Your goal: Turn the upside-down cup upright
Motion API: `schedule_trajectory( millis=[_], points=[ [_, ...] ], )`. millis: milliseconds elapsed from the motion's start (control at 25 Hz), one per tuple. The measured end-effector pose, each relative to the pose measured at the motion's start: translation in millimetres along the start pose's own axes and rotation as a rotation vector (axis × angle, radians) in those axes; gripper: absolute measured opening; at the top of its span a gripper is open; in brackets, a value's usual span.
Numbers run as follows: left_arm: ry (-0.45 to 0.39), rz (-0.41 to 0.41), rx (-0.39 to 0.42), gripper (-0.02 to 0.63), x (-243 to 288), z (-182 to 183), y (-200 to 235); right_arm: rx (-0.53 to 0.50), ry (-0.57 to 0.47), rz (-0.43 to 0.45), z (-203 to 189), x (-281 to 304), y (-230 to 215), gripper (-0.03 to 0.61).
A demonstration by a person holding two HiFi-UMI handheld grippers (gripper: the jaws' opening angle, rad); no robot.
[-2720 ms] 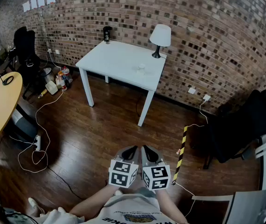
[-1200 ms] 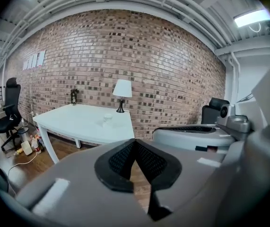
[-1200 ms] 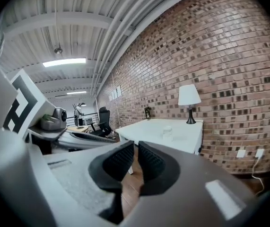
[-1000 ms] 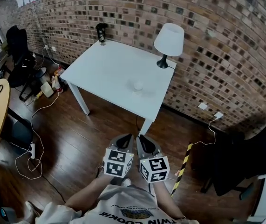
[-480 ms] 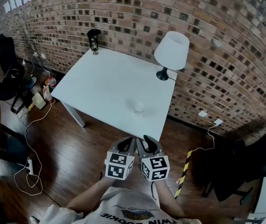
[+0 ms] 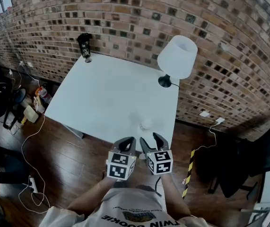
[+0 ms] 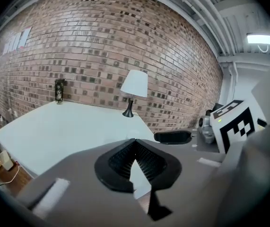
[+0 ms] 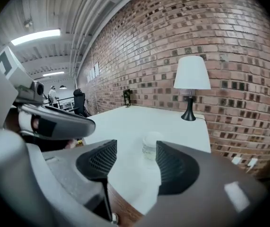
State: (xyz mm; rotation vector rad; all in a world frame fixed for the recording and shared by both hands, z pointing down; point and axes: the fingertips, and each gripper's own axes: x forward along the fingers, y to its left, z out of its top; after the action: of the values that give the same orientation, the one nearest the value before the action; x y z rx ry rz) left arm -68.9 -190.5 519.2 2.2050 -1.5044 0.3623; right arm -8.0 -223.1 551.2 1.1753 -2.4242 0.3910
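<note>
One cup (image 6: pixel 146 124) – small, pale, translucent – stood on the white table (image 6: pixel 101 93), close to the near edge and toward the lamp-side corner. Too small to tell which way up it sat. Nothing touched it.

The right gripper (image 6: pixel 151 141) hovered just short of that table edge and pointed at the cup. In the right gripper view its jaws stood wide apart, having just been opening, and the cup (image 8: pixel 151 145) showed through the gap, farther along the table (image 8: pixel 125 122) and clear of both pads. Nothing was held.

The left gripper (image 6: pixel 129 142) sat just beside the right one, also short of the edge. In the left gripper view its (image 7: pixel 135 141) jaws met at the tips with nothing between them.

The lamp (image 6: pixel 176 59) – white shade, black base – stood at the far right edge of the table by the brick wall (image 6: pixel 210 27). A dark container (image 6: pixel 84 45) sat at the far left corner, well apart from the cup.

Below: wood floor (image 6: pixel 73 169), loose cables (image 6: pixel 28 150) to the left, a black chair (image 6: pixel 262 160) to the right.
</note>
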Motion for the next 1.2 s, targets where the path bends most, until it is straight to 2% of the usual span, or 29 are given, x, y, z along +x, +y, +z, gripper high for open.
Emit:
schedule_trajectory(
  millis=[240, 440, 920, 1040, 1200],
  points=[
    [0.029, -0.036, 0.033, 0.005, 14, 5, 19, 0.022, 0.032, -0.076, -17, 39, -30, 0.272],
    [0.043, -0.028, 0.043, 0.005, 25, 9, 32, -0.016, 0.046, -0.069, -27, 61, -38, 0.307],
    [0.034, 0.022, 0.032, 0.005, 55, 26, 42, -0.160, 0.084, 0.082, -38, 95, -42, 0.302],
    [0.033, 0.026, 0.030, 0.005, 62, 29, 41, -0.200, 0.097, 0.115, -36, 95, -41, 0.281],
    [0.036, 0.031, 0.022, 0.005, 67, 29, 42, -0.297, 0.146, 0.154, -23, 91, -41, 0.279]
  ],
)
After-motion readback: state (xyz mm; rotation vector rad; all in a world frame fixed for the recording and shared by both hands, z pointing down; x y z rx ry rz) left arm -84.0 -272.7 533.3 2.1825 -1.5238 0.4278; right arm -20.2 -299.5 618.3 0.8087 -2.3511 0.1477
